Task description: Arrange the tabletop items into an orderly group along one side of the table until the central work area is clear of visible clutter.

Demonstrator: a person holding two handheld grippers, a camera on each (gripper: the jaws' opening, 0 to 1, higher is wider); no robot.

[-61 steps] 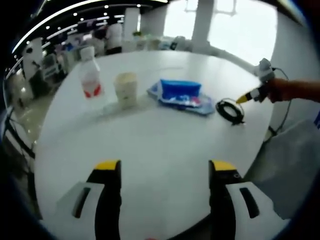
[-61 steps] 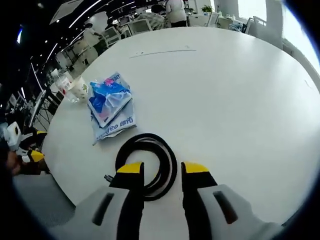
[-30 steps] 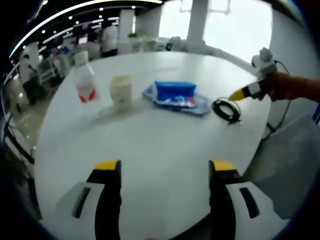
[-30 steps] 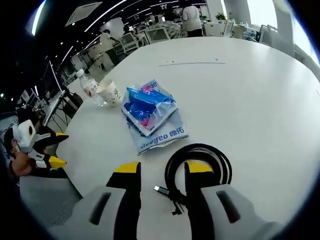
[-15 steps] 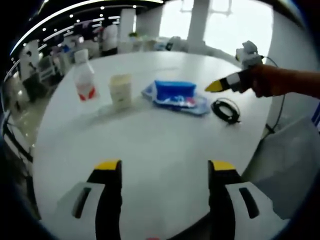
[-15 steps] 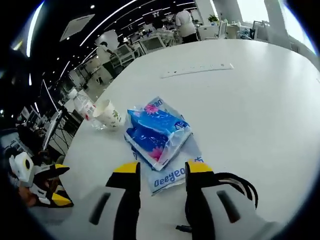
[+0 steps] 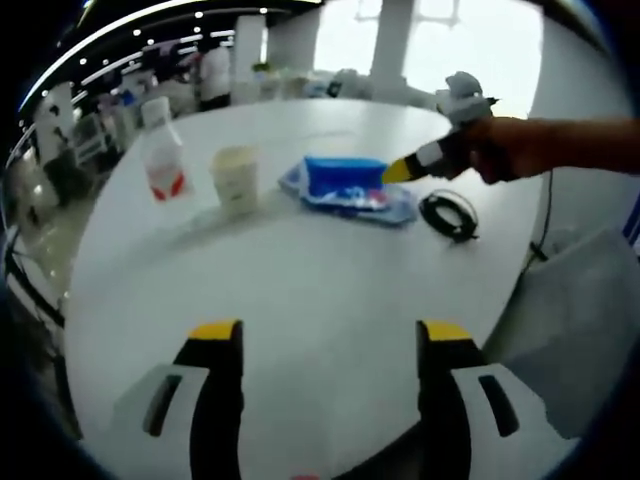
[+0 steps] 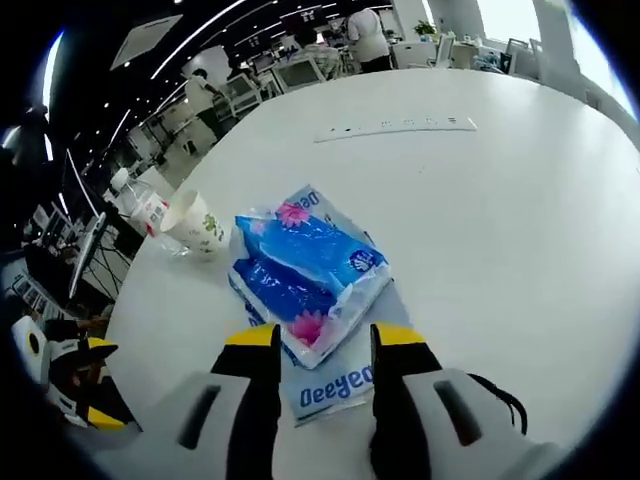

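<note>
— Right gripper (image 8: pixel 324 337), jaws spread and empty, poised over blue tissue packs (image 8: pixel 305 275) on white table (image 8: pixel 520 180). Left gripper (image 7: pixel 329 335) likewise spread, hanging low at near edge.

— Handling?

— Probably light, soft, slick in crinkly plastic wrap; best pinched across a narrow end or at loose film. Paper cup (image 8: pixel 197 226) and water bottle (image 8: pixel 138 208) standing beyond, just beside each other; black cable coil (image 7: pixel 447 214) lying near the packs.

— Changed from a second ago?

— Shifted off the coil and onto the packs, now centred between the jaws.
</note>
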